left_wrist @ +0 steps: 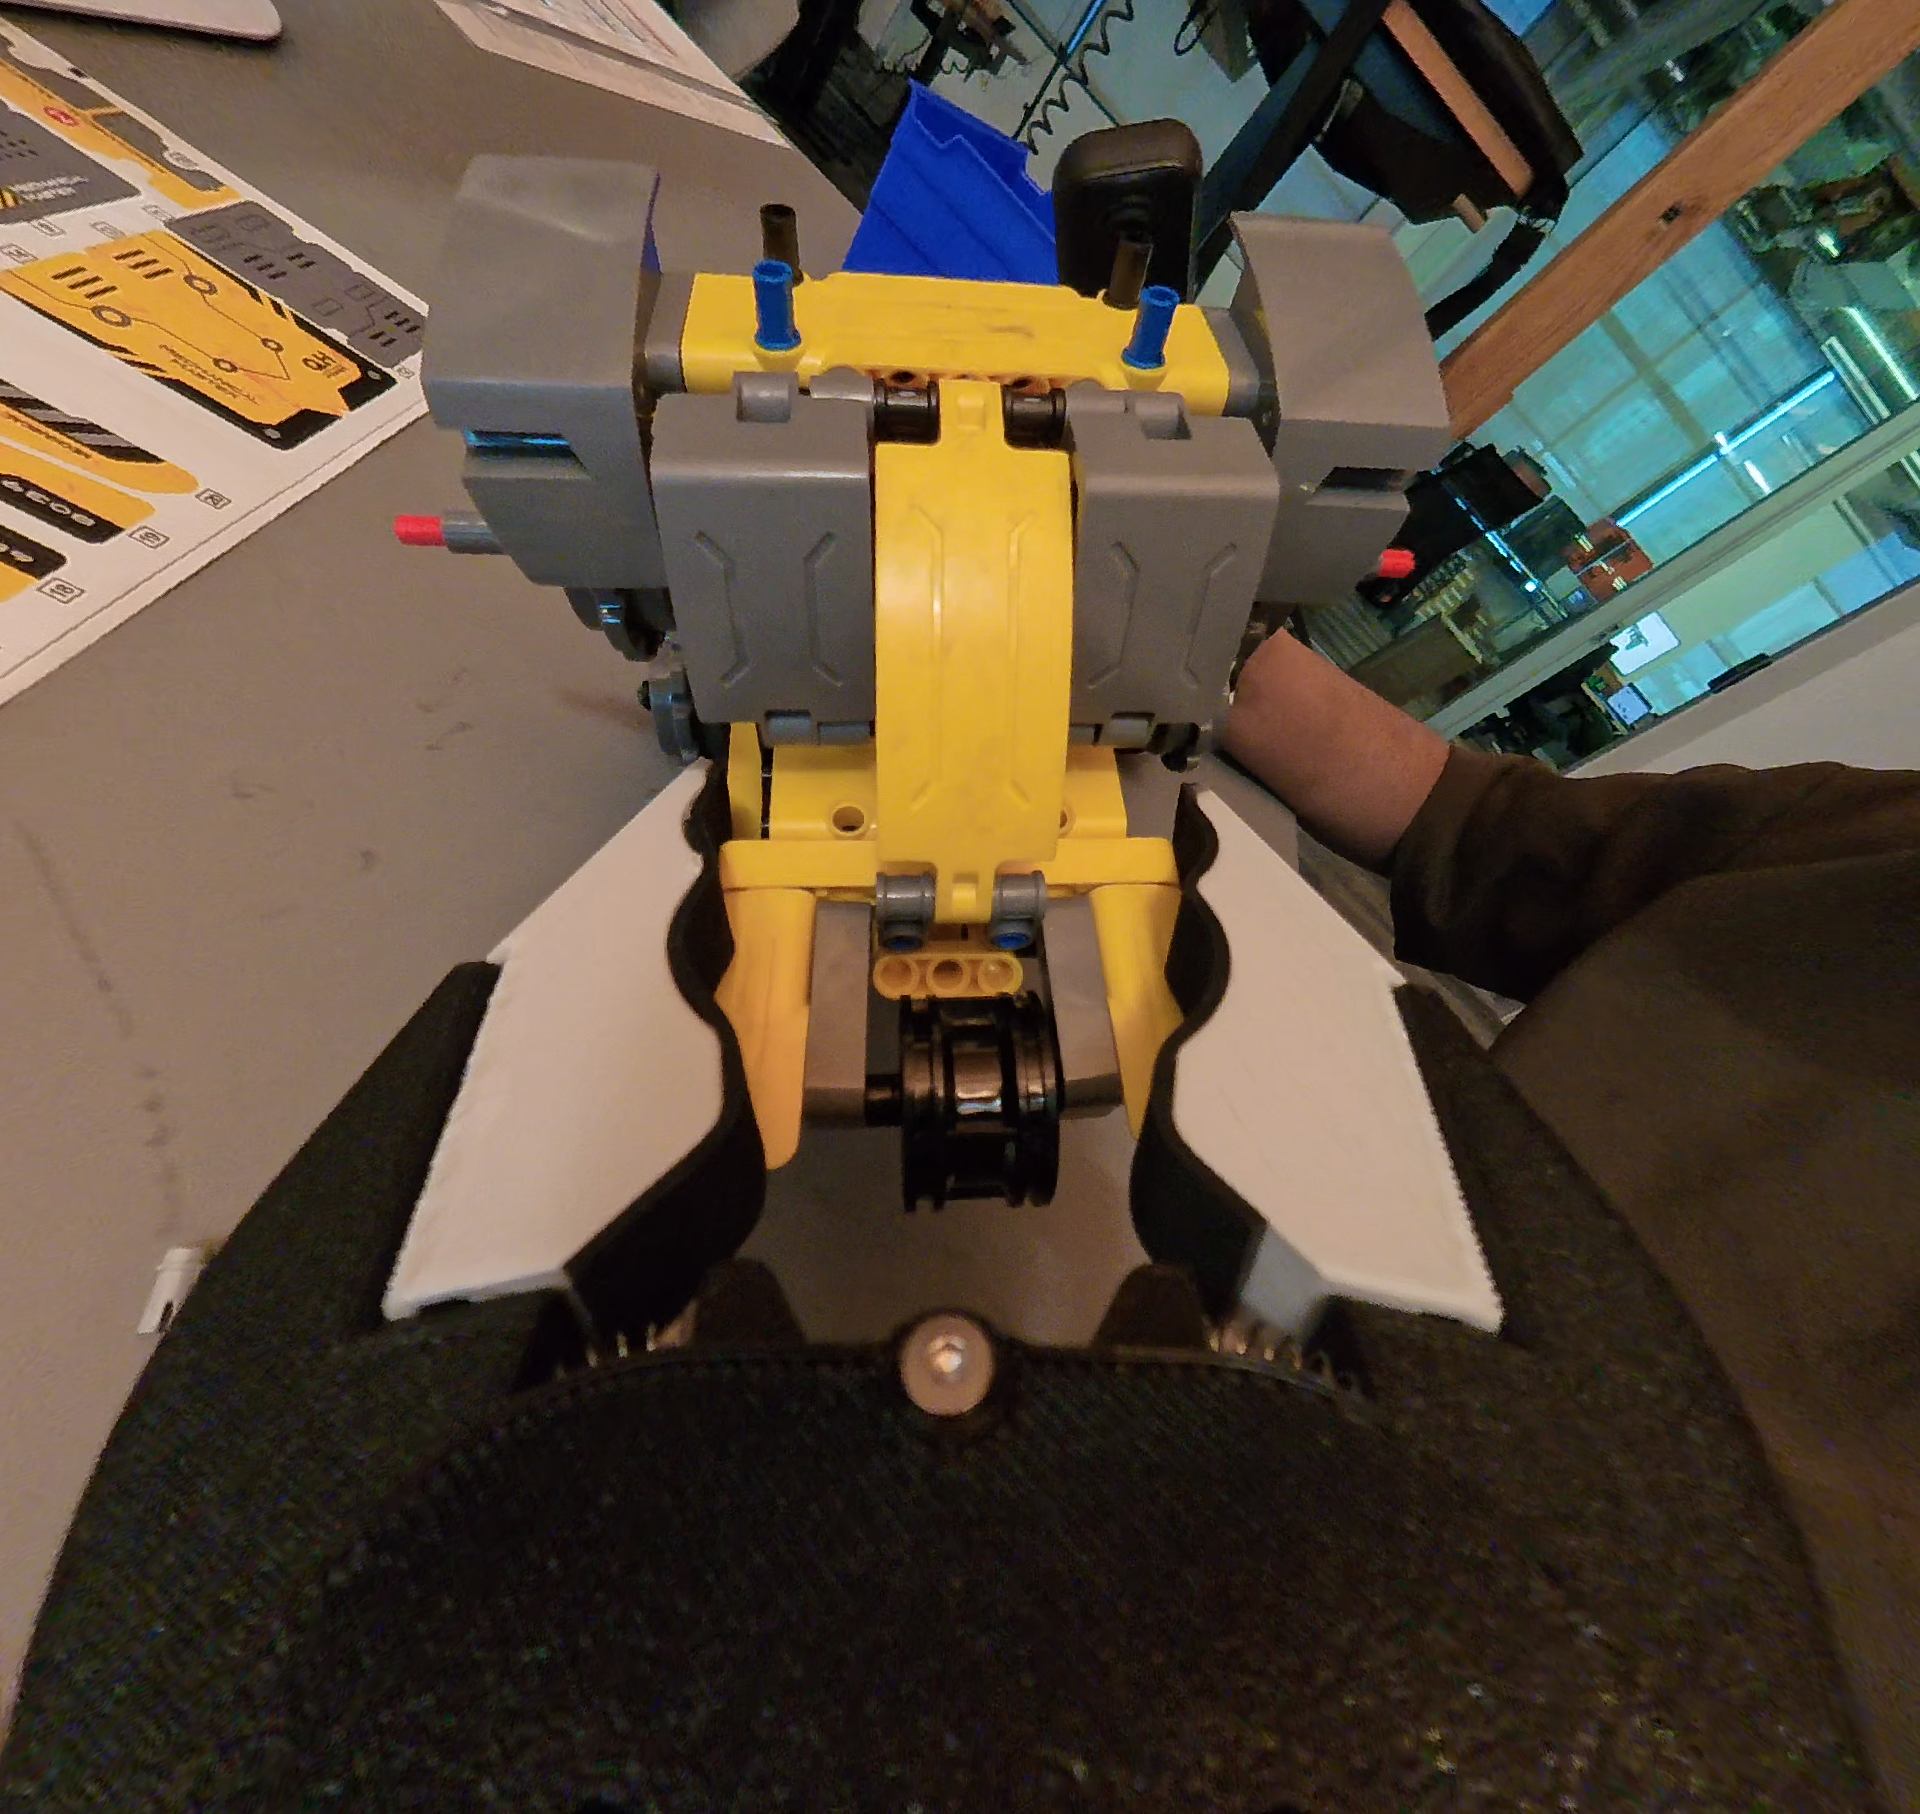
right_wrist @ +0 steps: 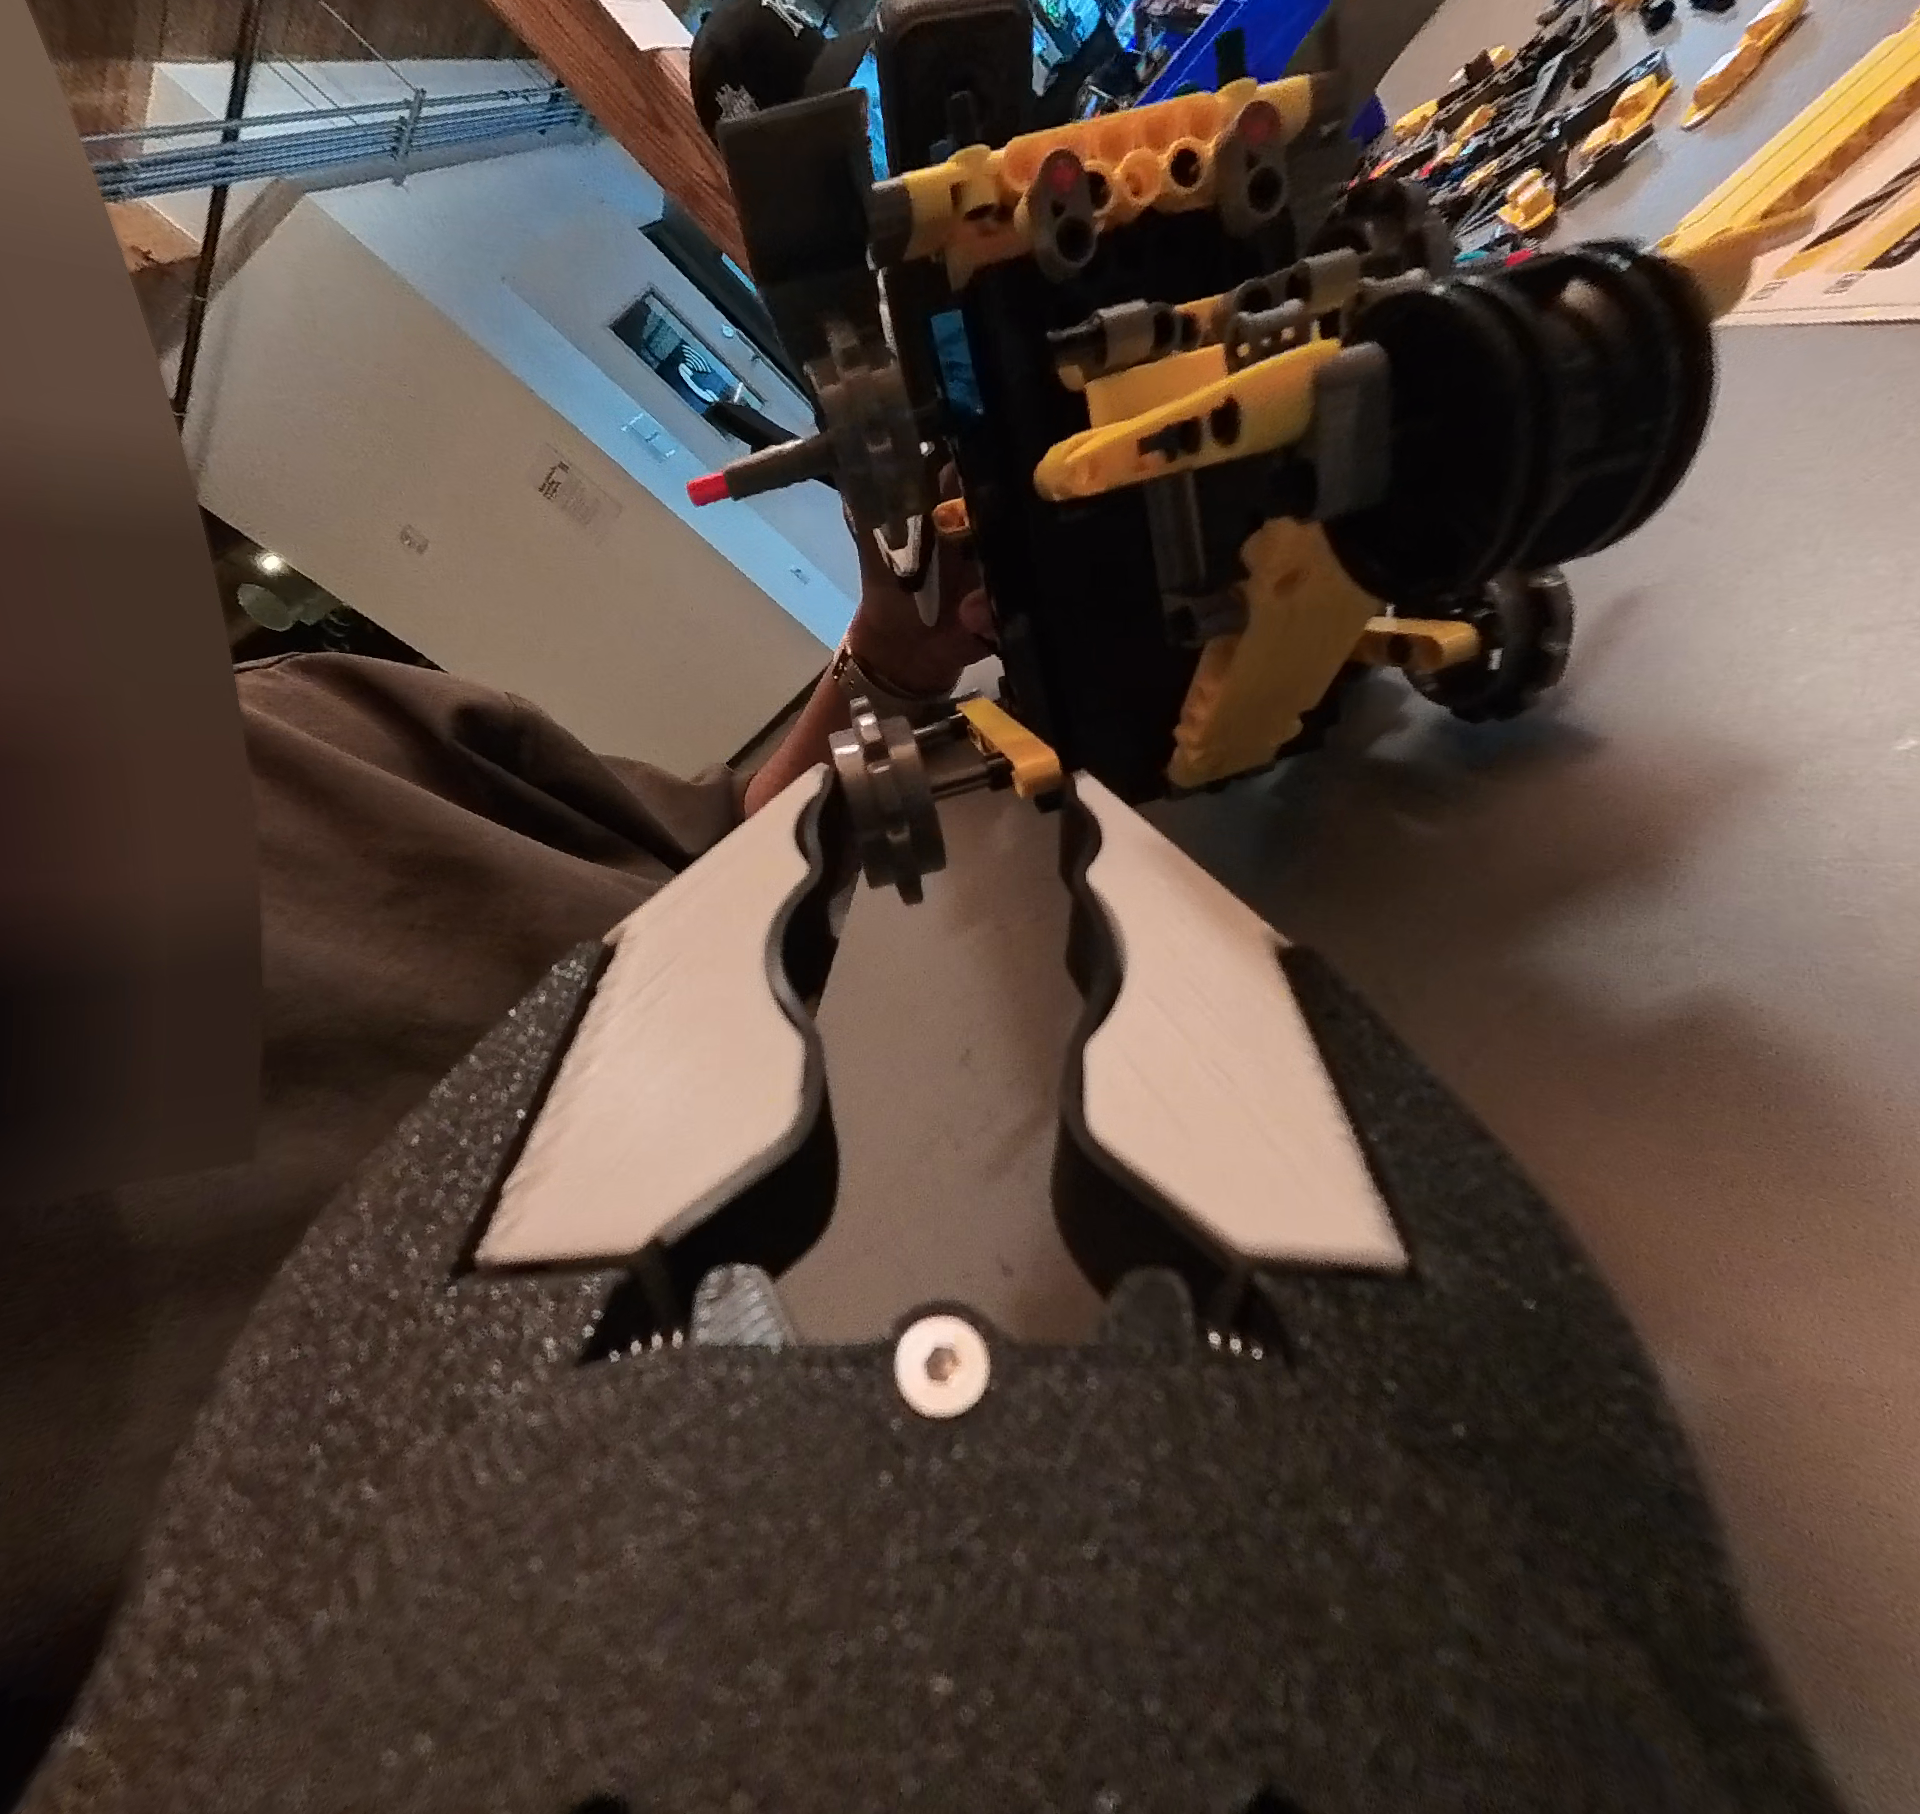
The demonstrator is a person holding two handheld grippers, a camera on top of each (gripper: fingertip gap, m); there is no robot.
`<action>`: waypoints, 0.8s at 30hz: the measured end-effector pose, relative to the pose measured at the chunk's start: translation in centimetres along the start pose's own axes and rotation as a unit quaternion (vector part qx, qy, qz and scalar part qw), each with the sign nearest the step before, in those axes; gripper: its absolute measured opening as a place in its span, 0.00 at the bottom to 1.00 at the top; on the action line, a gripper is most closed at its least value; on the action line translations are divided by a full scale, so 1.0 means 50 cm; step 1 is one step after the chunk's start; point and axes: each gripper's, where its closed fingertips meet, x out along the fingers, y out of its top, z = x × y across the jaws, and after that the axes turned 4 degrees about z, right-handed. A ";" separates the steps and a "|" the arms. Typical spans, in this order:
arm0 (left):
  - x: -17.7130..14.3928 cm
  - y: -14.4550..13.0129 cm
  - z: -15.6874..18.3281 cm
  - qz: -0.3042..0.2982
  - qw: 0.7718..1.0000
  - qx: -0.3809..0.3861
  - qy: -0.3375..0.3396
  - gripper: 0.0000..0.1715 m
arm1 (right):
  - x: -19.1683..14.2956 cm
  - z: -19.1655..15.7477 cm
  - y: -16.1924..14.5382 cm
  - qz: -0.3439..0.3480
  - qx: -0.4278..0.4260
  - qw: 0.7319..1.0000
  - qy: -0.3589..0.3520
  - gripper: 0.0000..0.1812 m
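The left gripper (left_wrist: 951,923) has its white fingers (left_wrist: 582,1047) clamped against the yellow lower sides of a yellow-and-grey brick-built model (left_wrist: 961,559), which fills the space straight ahead of it above a grey table (left_wrist: 260,829). A sticker sheet (left_wrist: 156,330) lies far off to the gripper's left.

The right gripper (right_wrist: 951,829) stands with its fingers spread apart. A grey gear (right_wrist: 888,808) on the model's (right_wrist: 1195,434) axle sits just inside its left fingertip; whether they touch cannot be told. Loose parts (right_wrist: 1538,102) lie well beyond, to its right.
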 end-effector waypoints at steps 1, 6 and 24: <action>0.000 0.000 0.000 0.000 1.000 0.000 0.000 0.48 | 0.000 0.001 0.000 0.000 0.003 1.000 0.000 0.23; 0.002 0.002 -0.001 0.003 1.000 -0.003 0.003 0.48 | 0.000 0.004 0.000 0.001 0.013 1.000 -0.009 0.22; -0.005 0.005 -0.008 0.013 1.000 -0.029 -0.003 0.49 | -0.006 0.001 0.025 0.042 -0.017 0.998 -0.032 0.32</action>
